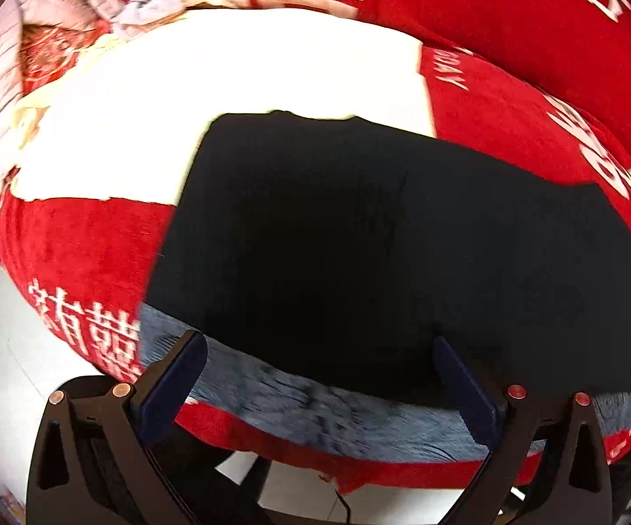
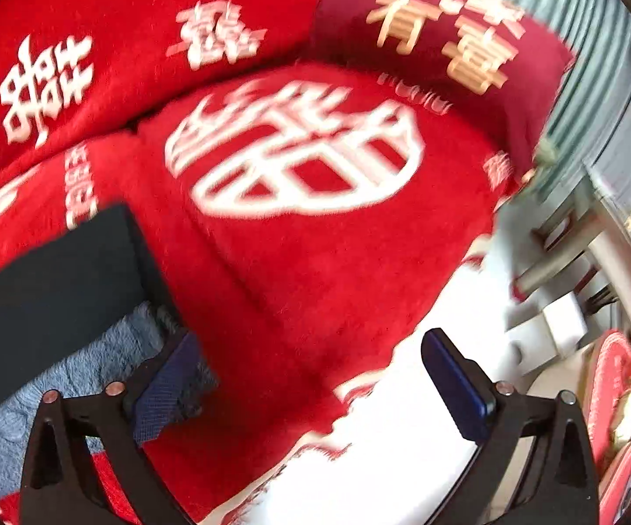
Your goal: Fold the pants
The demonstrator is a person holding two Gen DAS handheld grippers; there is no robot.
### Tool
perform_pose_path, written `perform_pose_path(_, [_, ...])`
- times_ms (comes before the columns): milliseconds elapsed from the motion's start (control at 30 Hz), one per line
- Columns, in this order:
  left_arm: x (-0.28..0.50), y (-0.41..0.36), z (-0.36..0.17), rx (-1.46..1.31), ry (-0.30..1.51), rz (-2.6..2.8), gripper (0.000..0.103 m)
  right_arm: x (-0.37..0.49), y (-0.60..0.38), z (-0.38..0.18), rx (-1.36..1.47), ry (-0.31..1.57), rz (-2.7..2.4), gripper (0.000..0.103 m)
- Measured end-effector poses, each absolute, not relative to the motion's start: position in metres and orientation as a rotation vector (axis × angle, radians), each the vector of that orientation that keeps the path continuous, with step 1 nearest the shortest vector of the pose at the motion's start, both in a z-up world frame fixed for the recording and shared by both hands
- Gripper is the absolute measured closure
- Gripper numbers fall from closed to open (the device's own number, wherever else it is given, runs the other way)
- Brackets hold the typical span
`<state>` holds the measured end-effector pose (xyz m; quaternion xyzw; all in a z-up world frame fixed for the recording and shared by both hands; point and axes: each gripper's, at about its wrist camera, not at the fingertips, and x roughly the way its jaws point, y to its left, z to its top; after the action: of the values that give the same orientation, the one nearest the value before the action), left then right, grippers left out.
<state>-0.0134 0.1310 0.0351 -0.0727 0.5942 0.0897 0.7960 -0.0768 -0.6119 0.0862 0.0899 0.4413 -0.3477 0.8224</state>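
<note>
1. Claw-wise, we are seeing both the left claw [image 1: 320,376] and right claw [image 2: 311,376] released, empty.
2. We are leaving the black pants [image 1: 381,253] folded on the red blanket [image 1: 75,245] (bed, apparently).
3. We are risking snagging the fold when regrasping.

The black pants [image 1: 381,253] cover the middle of the red blanket [image 2: 315,271] and reach its near edge, on a grey-blue cloth [image 1: 315,407]. To their right the blanket is bare up to the right edge. A red pillow [image 2: 446,43] blocks the far right corner. Crumpled clothes [image 1: 75,13] fill the far left corner.
</note>
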Motion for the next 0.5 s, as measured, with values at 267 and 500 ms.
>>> perform_pose_path(267, [-0.021,0.024,0.038,0.124,1.2,-0.003,0.0,-0.028,-0.427,0.088,0.144,0.983,-0.08,0.001])
perform_pose_path(500, [-0.013,0.074,0.026,-0.048,1.253,0.025,0.0,-0.015,-0.281,0.039,-0.148,1.101,0.161,0.0])
